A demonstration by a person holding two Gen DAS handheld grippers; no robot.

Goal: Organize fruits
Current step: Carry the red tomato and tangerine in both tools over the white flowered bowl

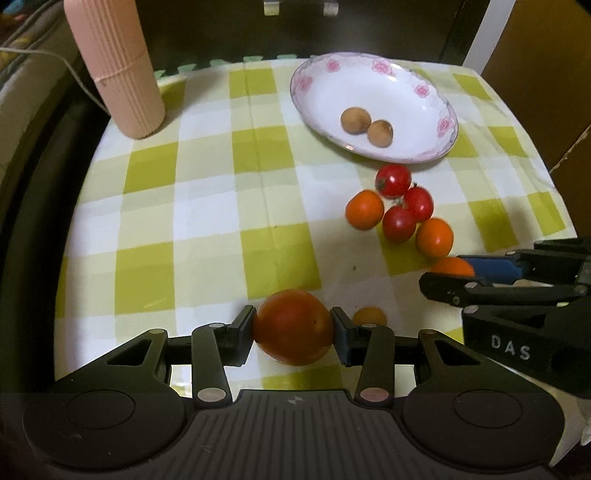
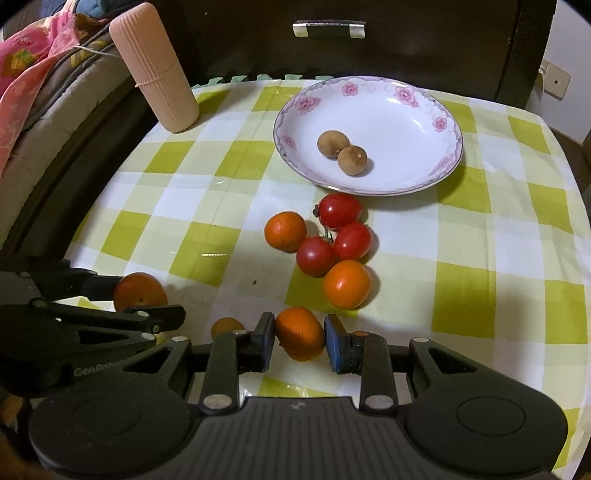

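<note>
My left gripper point(image 1: 292, 326) is shut on a large orange-red fruit point(image 1: 292, 326), seen also in the right wrist view point(image 2: 139, 291). My right gripper point(image 2: 299, 334) has its jaws around a small orange fruit point(image 2: 300, 333), left pad touching and a slight gap at the right pad. A white floral plate point(image 2: 391, 110) at the back holds two brown longans point(image 2: 333, 143). In front of it lie three red cherry tomatoes point(image 2: 340, 210) and two orange fruits point(image 2: 285, 230). A small orange-brown fruit point(image 2: 226, 326) lies between the grippers.
A tall pink ribbed container point(image 2: 159, 70) stands at the table's back left. The checked green-and-white tablecloth point(image 2: 480, 240) covers the table. A dark cabinet with a metal handle point(image 2: 328, 28) is behind. Bedding point(image 2: 33, 66) lies at the left.
</note>
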